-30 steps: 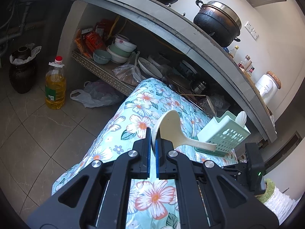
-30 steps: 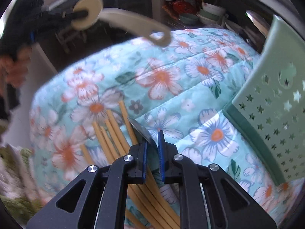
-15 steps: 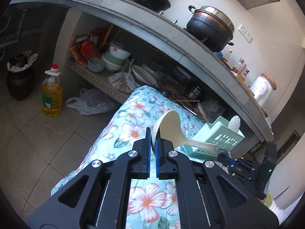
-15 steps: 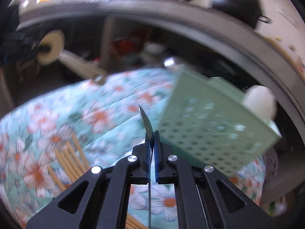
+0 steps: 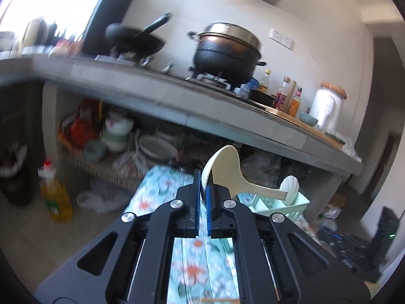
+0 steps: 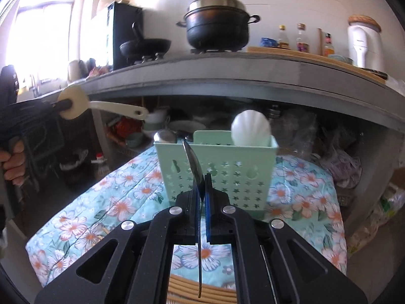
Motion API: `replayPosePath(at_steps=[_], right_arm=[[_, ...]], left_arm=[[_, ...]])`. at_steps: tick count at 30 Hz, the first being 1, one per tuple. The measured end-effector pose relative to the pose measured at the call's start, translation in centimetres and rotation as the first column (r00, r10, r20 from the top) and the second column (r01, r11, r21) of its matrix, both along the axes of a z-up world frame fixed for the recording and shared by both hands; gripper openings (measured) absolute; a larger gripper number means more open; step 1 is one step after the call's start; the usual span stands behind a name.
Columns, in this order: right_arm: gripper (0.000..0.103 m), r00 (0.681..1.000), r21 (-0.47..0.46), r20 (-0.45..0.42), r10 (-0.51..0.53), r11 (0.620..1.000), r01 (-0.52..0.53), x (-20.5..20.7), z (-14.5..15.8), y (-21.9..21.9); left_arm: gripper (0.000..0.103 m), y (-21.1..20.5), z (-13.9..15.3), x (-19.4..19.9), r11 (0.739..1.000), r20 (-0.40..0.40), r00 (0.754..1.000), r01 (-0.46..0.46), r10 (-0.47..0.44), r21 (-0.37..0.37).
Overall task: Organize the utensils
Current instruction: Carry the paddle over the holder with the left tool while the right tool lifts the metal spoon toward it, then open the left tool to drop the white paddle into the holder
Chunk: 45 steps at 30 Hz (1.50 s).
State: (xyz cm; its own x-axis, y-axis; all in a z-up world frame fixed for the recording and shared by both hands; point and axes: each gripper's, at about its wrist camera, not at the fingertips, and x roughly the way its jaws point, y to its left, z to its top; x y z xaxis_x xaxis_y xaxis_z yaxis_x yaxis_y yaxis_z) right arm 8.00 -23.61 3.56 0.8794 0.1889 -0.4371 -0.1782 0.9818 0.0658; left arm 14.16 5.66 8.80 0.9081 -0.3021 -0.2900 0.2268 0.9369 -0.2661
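My left gripper is shut on the bowl of a cream rice paddle, held in the air with its handle pointing right. It also shows in the right wrist view. My right gripper is shut on a metal spoon, bowl up, just in front of the mint green utensil holder on the floral cloth. The holder holds a white shell-shaped spoon and a metal ladle. Wooden chopsticks lie on the cloth below my right gripper.
A concrete counter carries a black pot, a wok, bottles and a white jar. Bowls and plates crowd the shelf under it. An oil bottle stands on the floor at left.
Both grippers have risen and tilted up, so the counter top now shows. The right gripper closed on the metal spoon, lifted it off the cloth and brought it level with the holder.
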Motion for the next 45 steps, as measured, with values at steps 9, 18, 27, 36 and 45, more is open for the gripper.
replayPosePath(at_steps=[9, 18, 27, 36, 45], right_arm=[[0.003, 1.000, 0.091, 0.003, -0.017, 0.996, 0.017, -0.9, -0.6, -2.1], [0.004, 1.000, 0.126, 0.014, -0.010, 0.992, 0.008, -1.6, -1.2, -3.1], [0.004, 1.000, 0.165, 0.018, -0.022, 0.986, 0.019, -2.1, -1.4, -4.3], [0.004, 1.000, 0.198, 0.014, -0.026, 0.980, 0.023, -2.2, -1.6, -4.2], [0.004, 0.999, 0.279, 0.026, -0.041, 0.960, 0.032, -2.3, -1.4, -4.7]], left_arm=[[0.002, -7.0, 1.1, 3.0, 0.931, 0.048, 0.999, -0.030, 0.014, 0.363], [0.002, -12.8, -0.1, 4.4, 0.765, 0.064, 0.997, -0.017, -0.032, 0.644], [0.013, -13.6, 0.1, 5.9, 0.877, -0.042, 0.991, 0.130, -0.125, 0.462], [0.019, -12.9, 0.5, 4.7, 0.936, -0.022, 0.979, 0.199, -0.201, 0.289], [0.020, -11.6, 1.0, 3.5, 0.960, 0.004, 0.980, 0.194, -0.199, 0.203]])
